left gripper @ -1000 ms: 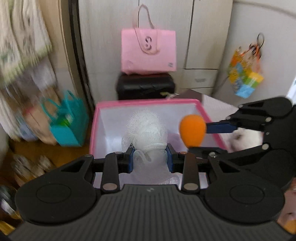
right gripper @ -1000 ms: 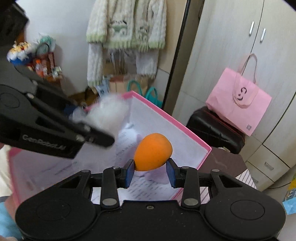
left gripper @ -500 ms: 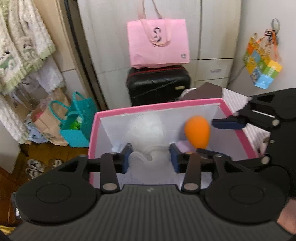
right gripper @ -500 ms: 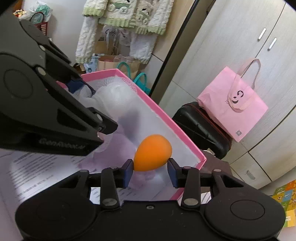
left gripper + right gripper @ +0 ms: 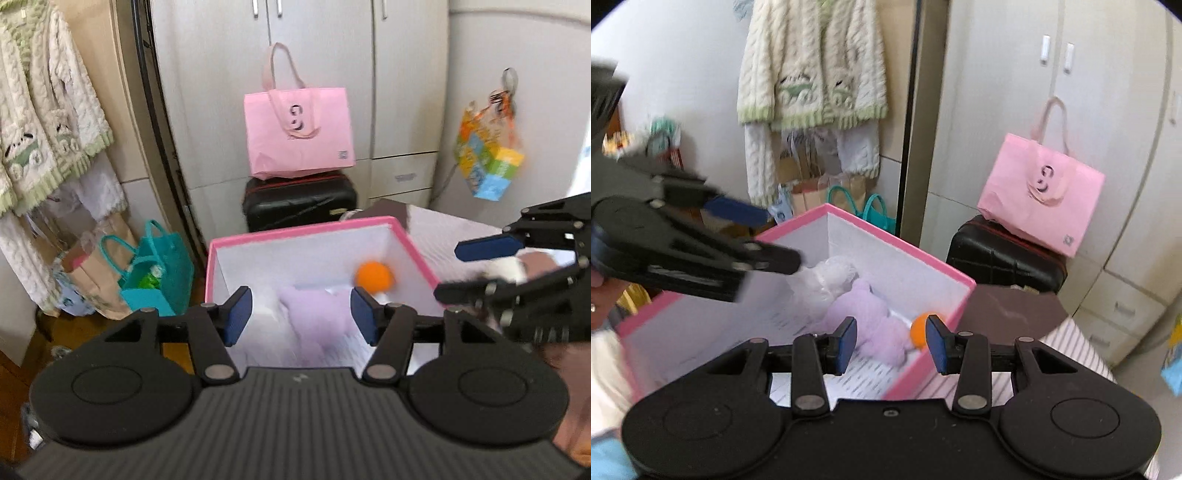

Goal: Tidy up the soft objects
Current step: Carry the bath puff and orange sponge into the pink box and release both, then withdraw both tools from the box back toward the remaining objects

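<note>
Setting: you hold two black grippers over a pink-rimmed storage box (image 5: 303, 228) with white inner walls, which stands on a striped cloth (image 5: 1067, 339).
Left gripper (image 5: 301, 314): its jaws have just been opening and now stand apart with nothing between the blue pads – it hangs above the near side of the box, likely because its load belongs inside.
Right gripper (image 5: 891, 341): its jaws have opened a little further too and are empty, poised over the box's corner; in the left view it sits off to the right of the box.
Orange sponge (image 5: 919, 334): egg-shaped, down in the corner of the box floor – in the box, not held by you.
White mesh puff (image 5: 831, 277): it lies inside, near the far wall, touching the lilac toy.
Lilac plush toy (image 5: 866, 325): it lies on the floor of the box between the puff and the sponge.
Why so: the soft things are gathered in one container, which fits the tidying job.
Outside the box: something white and fluffy (image 5: 506, 267) shows behind your right gripper; it is blurred, so I cannot tell what it is.
Background: a pink tote bag (image 5: 299, 133) sits on a black suitcase (image 5: 299, 203).
</note>
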`<state>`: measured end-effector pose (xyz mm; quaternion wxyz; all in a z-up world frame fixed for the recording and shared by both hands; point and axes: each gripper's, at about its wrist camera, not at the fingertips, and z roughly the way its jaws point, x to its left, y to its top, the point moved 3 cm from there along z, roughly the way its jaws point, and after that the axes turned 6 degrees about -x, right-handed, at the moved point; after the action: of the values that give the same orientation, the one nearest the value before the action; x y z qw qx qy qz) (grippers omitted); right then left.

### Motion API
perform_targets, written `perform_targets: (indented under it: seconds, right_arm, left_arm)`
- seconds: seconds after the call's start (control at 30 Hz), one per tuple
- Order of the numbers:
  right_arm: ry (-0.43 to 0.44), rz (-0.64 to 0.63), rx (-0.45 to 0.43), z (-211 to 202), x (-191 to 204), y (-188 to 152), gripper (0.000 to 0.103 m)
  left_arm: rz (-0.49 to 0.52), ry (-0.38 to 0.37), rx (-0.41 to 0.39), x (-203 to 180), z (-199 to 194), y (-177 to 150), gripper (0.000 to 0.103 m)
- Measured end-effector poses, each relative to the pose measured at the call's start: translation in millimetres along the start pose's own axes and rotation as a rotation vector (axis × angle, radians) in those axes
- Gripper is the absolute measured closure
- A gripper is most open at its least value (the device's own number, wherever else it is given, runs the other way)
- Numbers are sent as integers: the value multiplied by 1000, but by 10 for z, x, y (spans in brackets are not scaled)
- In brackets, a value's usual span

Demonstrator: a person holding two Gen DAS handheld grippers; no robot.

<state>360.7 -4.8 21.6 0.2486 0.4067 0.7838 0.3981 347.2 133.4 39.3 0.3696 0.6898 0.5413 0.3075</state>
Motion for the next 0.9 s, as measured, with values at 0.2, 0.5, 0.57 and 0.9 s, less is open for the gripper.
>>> perform_targets:
  seconds: [0.2, 0.5, 0.57, 0.9]
  right_arm:
    - [68, 107, -49, -580, -46, -147, 55]
    - [103, 28, -115, -1295, 226, -376, 52]
    - [120, 25, -125, -1422, 273, -427, 52]
    - [99, 0, -171, -2025, 360, -910, 32]
  left_arm:
    - [46, -70, -52, -106, -709, -131, 45]
    - [196, -57, -152, -488, -1575, -375, 41]
    - [205, -59, -155, -572, -1700, -435, 41]
    - [224, -183, -64, -944, -1929, -810, 39]
